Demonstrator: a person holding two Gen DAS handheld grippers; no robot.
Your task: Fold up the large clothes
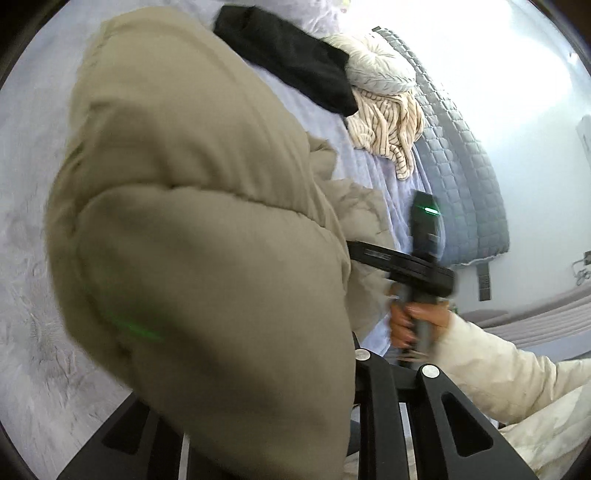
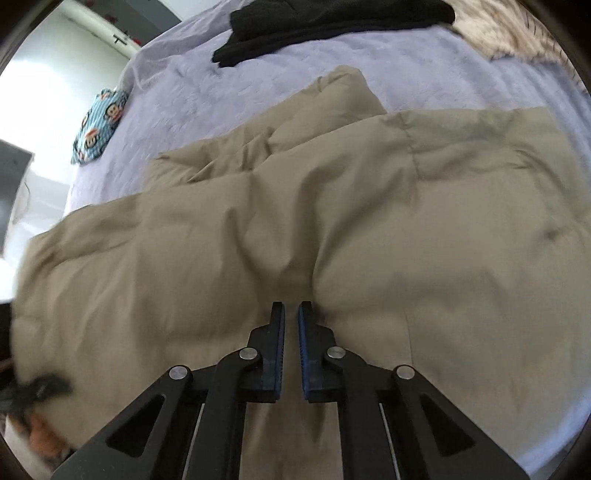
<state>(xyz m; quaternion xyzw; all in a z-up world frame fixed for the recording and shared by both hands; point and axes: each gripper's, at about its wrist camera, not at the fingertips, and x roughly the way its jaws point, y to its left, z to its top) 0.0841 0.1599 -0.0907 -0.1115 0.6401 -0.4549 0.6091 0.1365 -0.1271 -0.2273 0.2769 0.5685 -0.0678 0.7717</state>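
A khaki padded jacket point(image 2: 295, 229) lies spread over most of the lavender bedspread point(image 2: 406, 74), its quilted panels puffed and creased. One fold stands up toward the far side of the bed, and the jacket's right edge runs straight, with a strip of bare bedspread beyond it.

The right gripper point(image 2: 291, 314) hovers low over the near part of the jacket. Its blue-padded fingers point(image 2: 303, 343) stand almost together, with a narrow gap between them and nothing in it.

In the left wrist view a bulge of jacket fabric point(image 1: 192, 221) hangs over the left gripper, hiding its fingertips, so I cannot tell how far it is open.

Beyond the jacket lies a black garment point(image 2: 332, 26), well apart from its far edge. A striped cream garment point(image 1: 384, 122) is heaped beside it, and a blue monkey-print cloth point(image 2: 98, 123) sits at the bed's left edge.
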